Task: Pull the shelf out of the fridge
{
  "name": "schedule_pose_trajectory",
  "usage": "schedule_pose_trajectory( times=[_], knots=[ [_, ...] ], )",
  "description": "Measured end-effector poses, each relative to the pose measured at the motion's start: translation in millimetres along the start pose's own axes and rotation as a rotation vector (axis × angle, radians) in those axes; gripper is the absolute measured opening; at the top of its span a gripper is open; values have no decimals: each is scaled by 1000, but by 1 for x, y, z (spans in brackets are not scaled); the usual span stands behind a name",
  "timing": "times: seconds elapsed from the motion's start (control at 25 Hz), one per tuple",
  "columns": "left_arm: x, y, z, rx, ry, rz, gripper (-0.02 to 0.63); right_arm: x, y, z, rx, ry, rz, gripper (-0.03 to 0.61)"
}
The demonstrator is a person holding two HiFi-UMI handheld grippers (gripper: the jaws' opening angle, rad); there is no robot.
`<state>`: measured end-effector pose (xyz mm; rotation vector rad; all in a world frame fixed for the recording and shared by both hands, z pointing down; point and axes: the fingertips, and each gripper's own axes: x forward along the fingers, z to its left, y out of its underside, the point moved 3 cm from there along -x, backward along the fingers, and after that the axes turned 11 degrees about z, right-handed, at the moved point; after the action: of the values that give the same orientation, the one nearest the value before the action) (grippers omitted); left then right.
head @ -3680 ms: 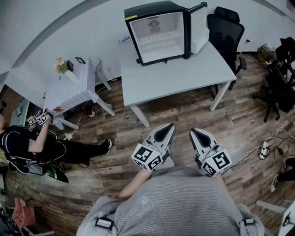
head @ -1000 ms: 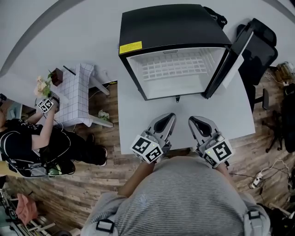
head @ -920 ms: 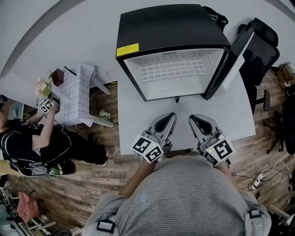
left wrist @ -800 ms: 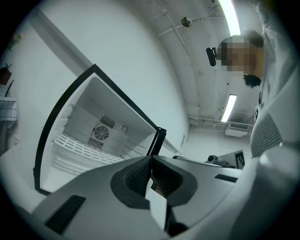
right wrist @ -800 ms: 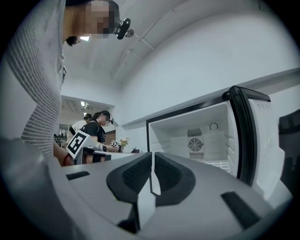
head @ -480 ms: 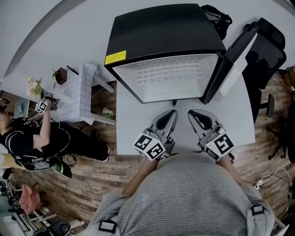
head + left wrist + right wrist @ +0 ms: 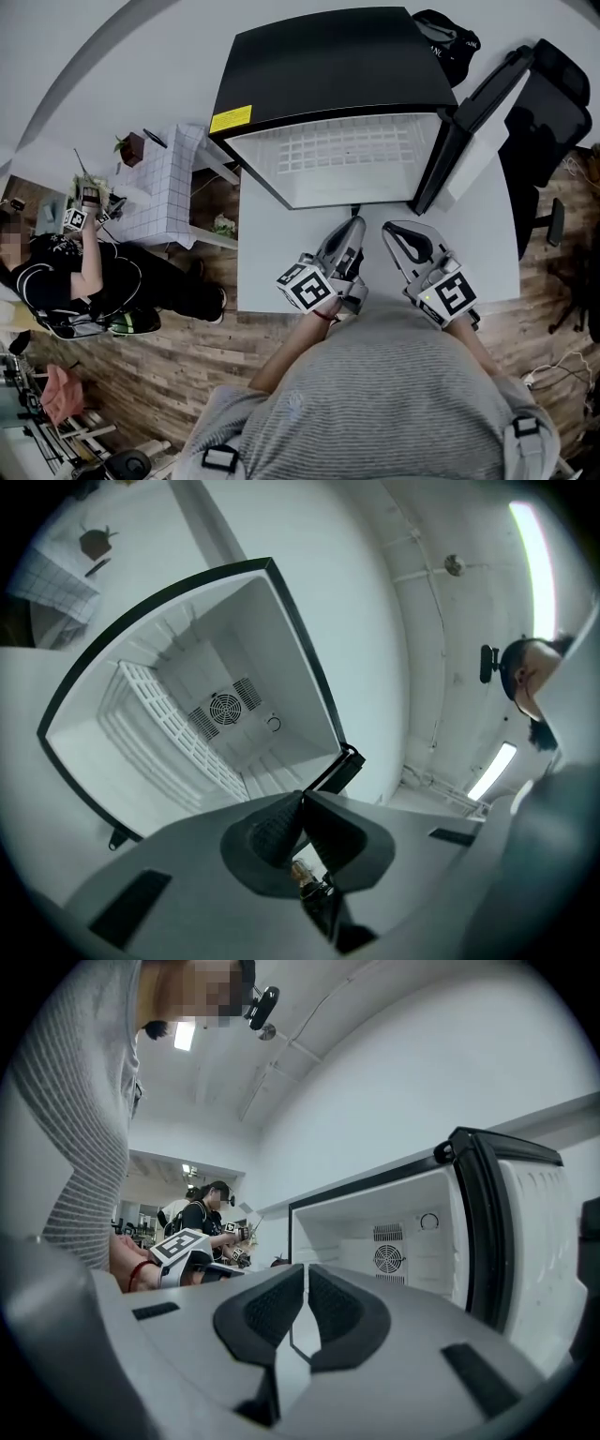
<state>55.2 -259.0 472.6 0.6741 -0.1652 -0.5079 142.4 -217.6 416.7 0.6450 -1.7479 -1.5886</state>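
Left gripper [image 7: 353, 225] poised over the white table [image 7: 277, 253], jaws closed on nothing, wire shelf [image 7: 342, 150] lay inside the open black fridge [image 7: 328, 56] just ahead, right gripper [image 7: 390, 229] alongside, jaws likewise together and empty, fridge door [image 7: 469, 131] stood open at right

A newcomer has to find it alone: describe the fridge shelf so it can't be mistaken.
On the white table stands a small black fridge with its door swung open at the right. Inside its white cavity, the shelf spans from side to side. It is the only white wire grid in there; the walls around it are smooth.
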Motion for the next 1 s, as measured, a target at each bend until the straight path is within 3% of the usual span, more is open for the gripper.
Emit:
schedule_pose_trajectory(
  times=[0.2,0.36,0.44,0.72,1.0],
  knots=[
    [3,3,13,-147,5,-25,15,-4,-1,0,1,0,-4,14],
    [10,6,22,-411,52,-96,15,-8,-3,-1,-1,14,-16,14],
    [16,2,23,-481,97,-134,15,-11,-4,0,2,14,-27,14],
    [32,-3,38,-521,111,-164,15,-19,1,-5,8,40,-19,14],
    [40,-9,70,-554,52,-214,25,-25,2,-8,5,54,-11,14]
  ],
)
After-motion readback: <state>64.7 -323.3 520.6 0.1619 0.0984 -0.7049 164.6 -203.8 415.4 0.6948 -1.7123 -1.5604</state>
